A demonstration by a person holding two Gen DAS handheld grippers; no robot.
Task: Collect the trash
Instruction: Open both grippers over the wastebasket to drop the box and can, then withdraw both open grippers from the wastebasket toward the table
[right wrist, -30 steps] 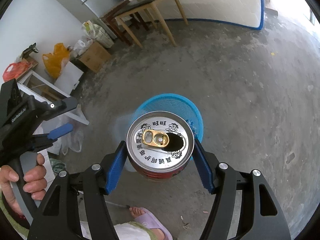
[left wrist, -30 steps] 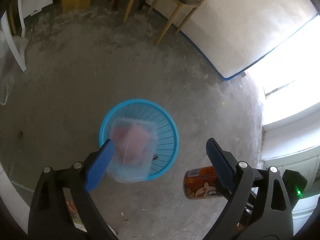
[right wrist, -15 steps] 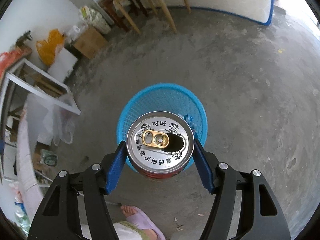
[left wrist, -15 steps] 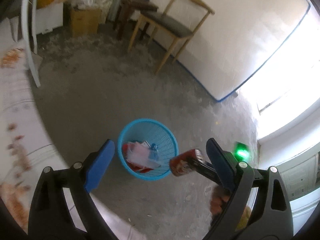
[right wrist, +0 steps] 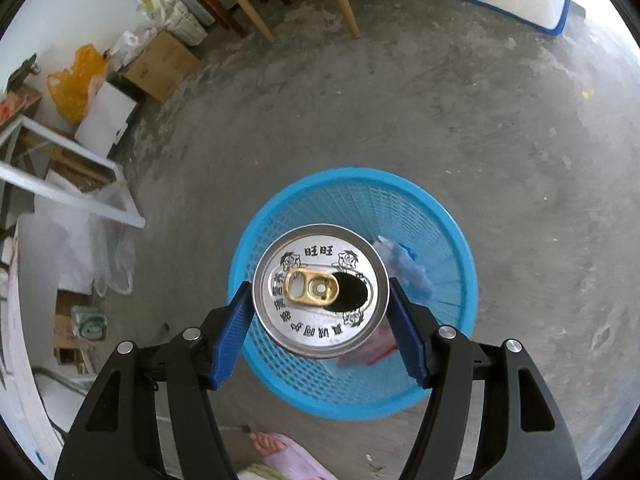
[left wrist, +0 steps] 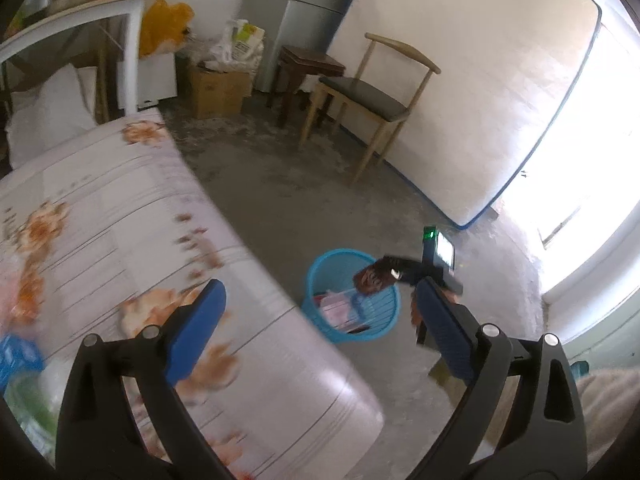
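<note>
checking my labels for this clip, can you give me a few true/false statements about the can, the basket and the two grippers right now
1. The right gripper holds an opened drink can between its pads. True.
2. The can sits above the blue basket. True.
3. The blue basket has nothing in it. False: pinkish and blue wrappers already lie inside.
4. The left gripper is clamped on a plastic box. False: its jaws stand wide apart with nothing between them.
5. The can's pull tab has been torn off. False: the gold tab sits on the lid beside the open mouth.
</note>
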